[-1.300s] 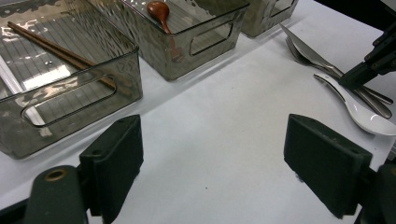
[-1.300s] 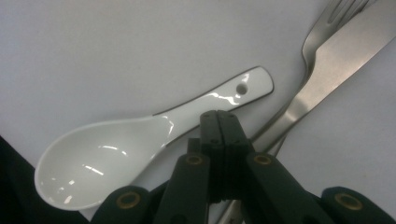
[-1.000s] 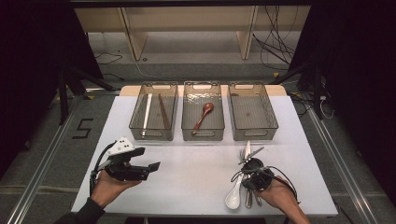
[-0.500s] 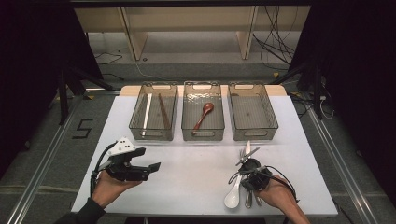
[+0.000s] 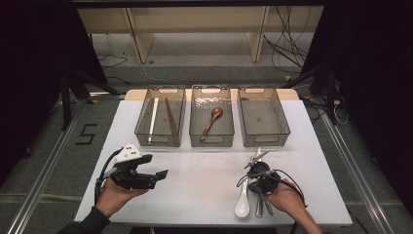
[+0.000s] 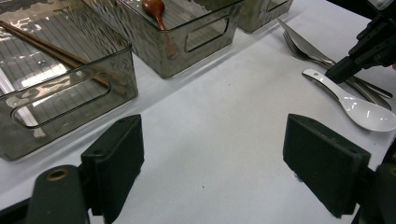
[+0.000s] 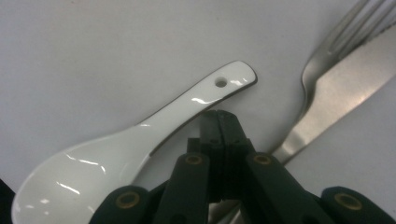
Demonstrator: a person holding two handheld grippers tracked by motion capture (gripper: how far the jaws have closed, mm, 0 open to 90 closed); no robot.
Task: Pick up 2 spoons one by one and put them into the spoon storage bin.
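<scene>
Glossy white ceramic spoon, brushed metal knife.

White table: bins, cutlery

Three clear smoky plastic bins stand in a row across the far half of the white table. The left bin holds a pair of dark wooden chopsticks lying lengthwise beside a pale white stick. The middle bin holds a reddish-brown wooden spoon, its bowl toward the far end. The right bin has nothing in it. On the floor left of the table is a taped number 5, and black cables trail across the floor beyond the bins.
</scene>
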